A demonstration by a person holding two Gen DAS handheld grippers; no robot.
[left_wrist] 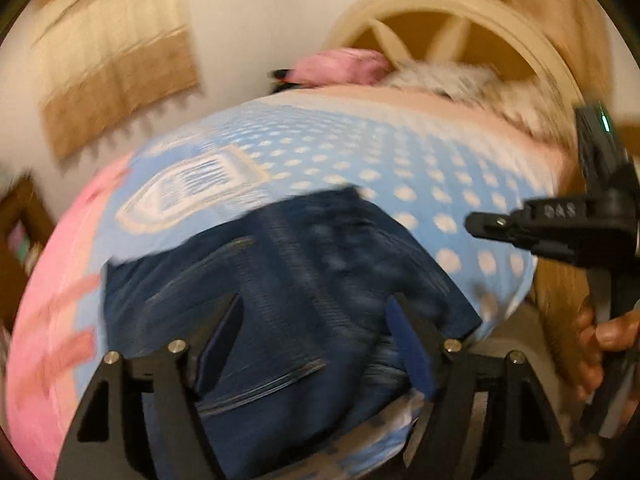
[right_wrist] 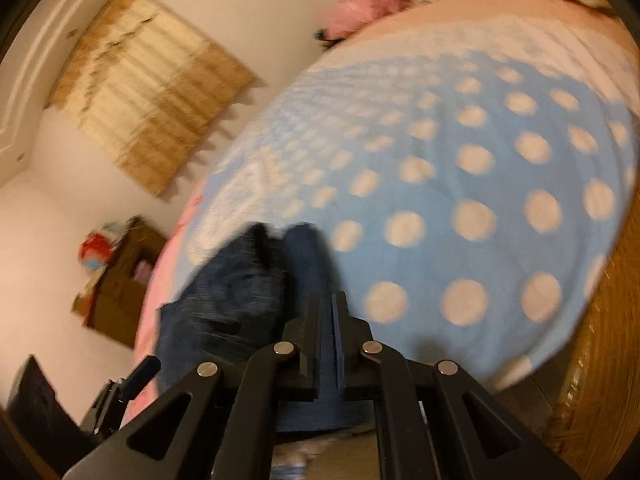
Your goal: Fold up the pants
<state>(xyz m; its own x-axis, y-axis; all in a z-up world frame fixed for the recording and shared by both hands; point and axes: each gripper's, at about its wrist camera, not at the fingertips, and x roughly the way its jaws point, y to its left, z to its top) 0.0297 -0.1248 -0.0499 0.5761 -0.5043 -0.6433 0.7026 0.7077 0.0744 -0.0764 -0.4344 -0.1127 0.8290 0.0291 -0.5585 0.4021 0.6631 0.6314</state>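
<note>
The bed carried a blue blanket with pale dots, and the dark blue pants lay bunched at its near edge, toward six o'clock in the left wrist view. Beyond the pants, from twelve round to two o'clock, the blanket lay bare up to a pink pillow at the headboard. The bed's near edge dropped away to a wood floor at four o'clock in the right wrist view. At nine o'clock a brown box stood against the wall, well apart from the bed.

The left gripper pointed down over the pants with its jaws spread wide; nothing was pinched between them, though the denim lay under the gap. Both views were blurred.

The right gripper had its jaws drawn nearly together, with blue cloth of the pants showing in the narrow slit between its pads. In the left wrist view it reached in from three o'clock above the blanket, a hand wrapped round its handle at four o'clock.
</note>
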